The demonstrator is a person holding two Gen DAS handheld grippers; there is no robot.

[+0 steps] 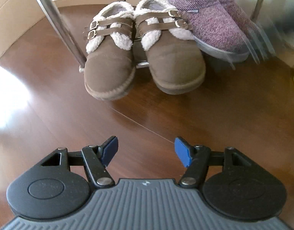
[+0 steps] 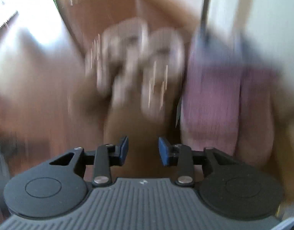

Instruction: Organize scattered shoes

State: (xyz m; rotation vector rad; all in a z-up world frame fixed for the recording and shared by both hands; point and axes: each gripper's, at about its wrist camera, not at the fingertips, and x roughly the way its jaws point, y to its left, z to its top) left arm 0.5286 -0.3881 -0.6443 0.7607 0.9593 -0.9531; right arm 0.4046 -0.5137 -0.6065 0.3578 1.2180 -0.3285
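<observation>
Both pairs, brown fleece-lined shoes and purple slippers, sit side by side on the rack's lowest rail, left gripper and right gripper empty, jaws apart, so sorting looks done or another shoe lies unseen.

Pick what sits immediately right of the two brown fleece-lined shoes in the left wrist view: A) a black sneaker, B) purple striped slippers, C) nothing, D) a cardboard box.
B: the purple striped slippers lean against the right brown shoe on the low metal rack.
</observation>
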